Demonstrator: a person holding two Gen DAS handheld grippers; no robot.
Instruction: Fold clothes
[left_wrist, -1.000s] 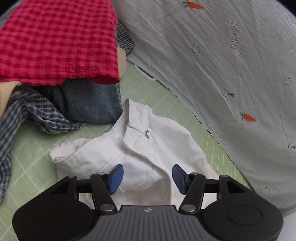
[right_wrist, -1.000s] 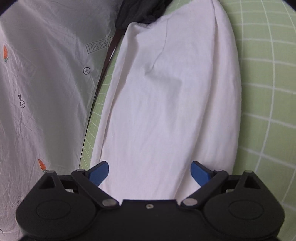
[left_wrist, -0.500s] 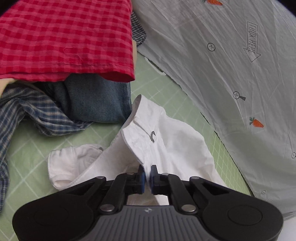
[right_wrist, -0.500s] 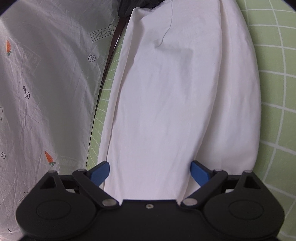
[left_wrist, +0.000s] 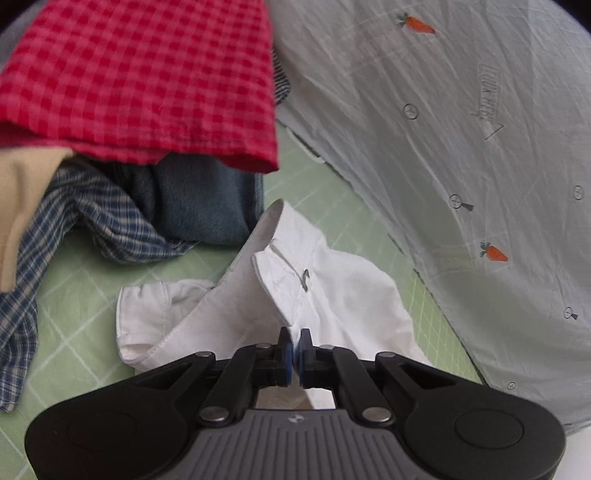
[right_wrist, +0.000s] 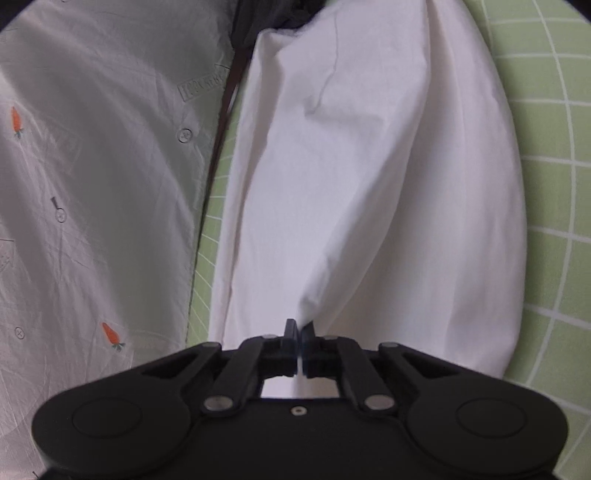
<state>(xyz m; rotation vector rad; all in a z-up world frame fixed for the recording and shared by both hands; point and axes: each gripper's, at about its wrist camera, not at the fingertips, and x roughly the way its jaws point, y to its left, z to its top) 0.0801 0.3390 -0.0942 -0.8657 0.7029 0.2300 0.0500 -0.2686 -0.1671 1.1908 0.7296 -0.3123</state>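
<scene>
While both tongs pinch it, white shirt rumpled, collar upturned, body creased lengthwise

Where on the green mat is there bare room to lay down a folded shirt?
Bare green mat lies right of the white shirt, and a smaller patch beside its collar. A thin strip borders the carrot-print sheet. The clothes pile crowds the far left.

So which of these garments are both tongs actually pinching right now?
The plain white shirt: the left tongs clamp it just below its collar and the right tongs pinch its body, while the red gingham cloth, blue plaid and carrot-print fabric lie untouched.
</scene>
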